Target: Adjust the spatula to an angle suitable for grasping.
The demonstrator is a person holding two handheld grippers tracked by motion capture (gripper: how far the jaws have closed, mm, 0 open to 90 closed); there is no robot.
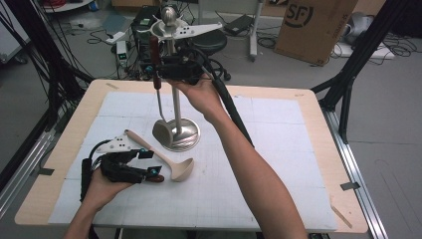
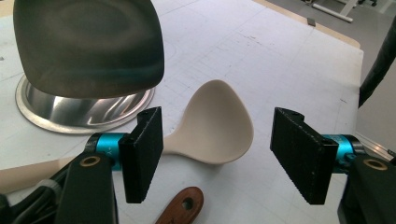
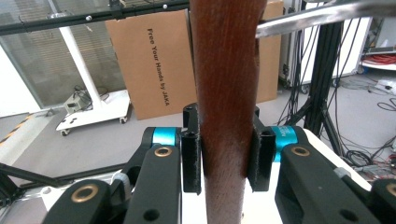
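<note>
My right gripper (image 1: 156, 67) is raised beside the pole of a metal utensil stand (image 1: 177, 135) and shut on the brown wooden handle (image 3: 226, 93) of a utensil. The utensil's thin metal shaft hangs down to a dark head (image 1: 163, 132) just above the stand's round base (image 2: 84, 112). At the front left, my left gripper (image 1: 151, 163) rests low over the mat, open. The bowl of a beige ladle (image 2: 219, 123) lies just beyond its pads (image 2: 142, 154), untouched. A second wooden handle end (image 2: 184, 205) with a hole lies under the jaws.
A white mat (image 1: 278, 164) covers the wooden table (image 1: 318, 124). The stand's top arm (image 3: 327, 14) crosses just right of the held handle. Beyond the table, a cardboard box (image 1: 313, 25), cables and dark frame posts (image 1: 348, 74) stand on the floor.
</note>
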